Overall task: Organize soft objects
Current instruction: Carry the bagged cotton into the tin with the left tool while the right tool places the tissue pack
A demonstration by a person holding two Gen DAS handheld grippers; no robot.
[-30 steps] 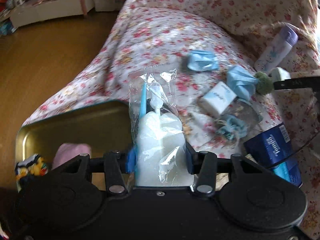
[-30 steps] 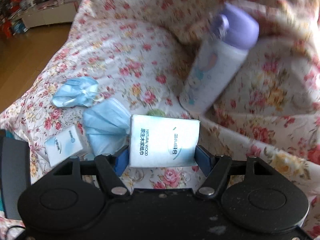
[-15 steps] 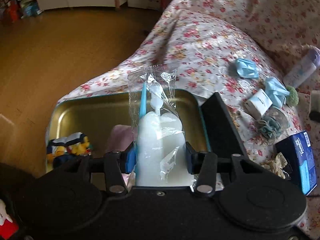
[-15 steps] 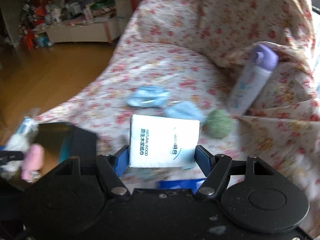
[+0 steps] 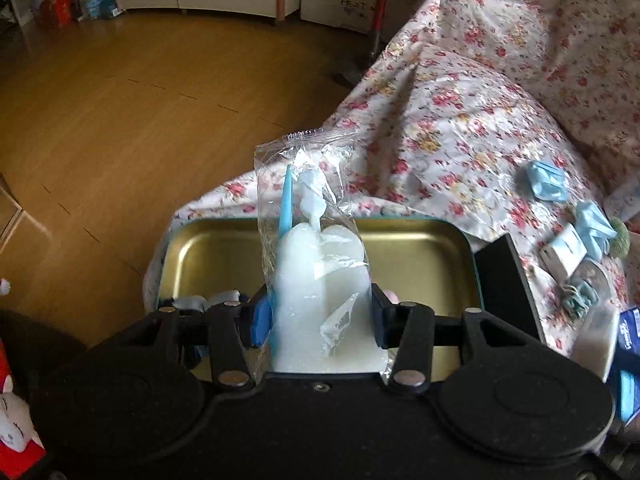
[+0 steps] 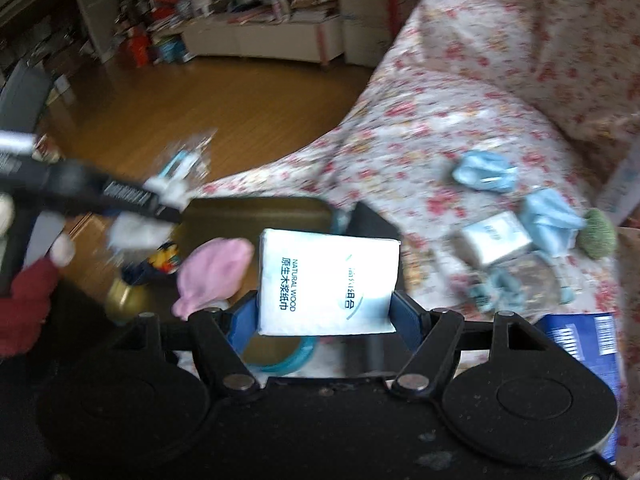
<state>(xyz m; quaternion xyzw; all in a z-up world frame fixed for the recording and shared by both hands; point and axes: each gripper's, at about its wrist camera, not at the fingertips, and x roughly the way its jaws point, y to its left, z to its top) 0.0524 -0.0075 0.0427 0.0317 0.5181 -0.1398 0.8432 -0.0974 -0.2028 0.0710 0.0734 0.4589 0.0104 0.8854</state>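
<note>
My left gripper (image 5: 318, 316) is shut on a clear plastic bag of white soft stuff (image 5: 320, 280) with a blue stick inside, held above the gold metal tray (image 5: 420, 248). My right gripper (image 6: 324, 312) is shut on a white tissue pack (image 6: 328, 284), held above the right end of the same tray (image 6: 256, 212). A pink soft thing (image 6: 216, 272) and a small colourful toy (image 6: 164, 260) lie in the tray. The left gripper with its bag also shows at the left of the right wrist view (image 6: 132, 200).
On the floral sofa cover (image 5: 460, 120) lie two blue face masks (image 6: 484, 172), a small white pack (image 6: 496, 240), a green ball (image 6: 598, 234), a blue scrunchie (image 6: 500, 288) and a dark blue Tempo pack (image 6: 580, 340). A black lid (image 5: 504, 284) stands right of the tray. Wooden floor at the left.
Both grippers have swung left from the sofa items toward the tray, each still holding its object. The tray is now right under both of them.
</note>
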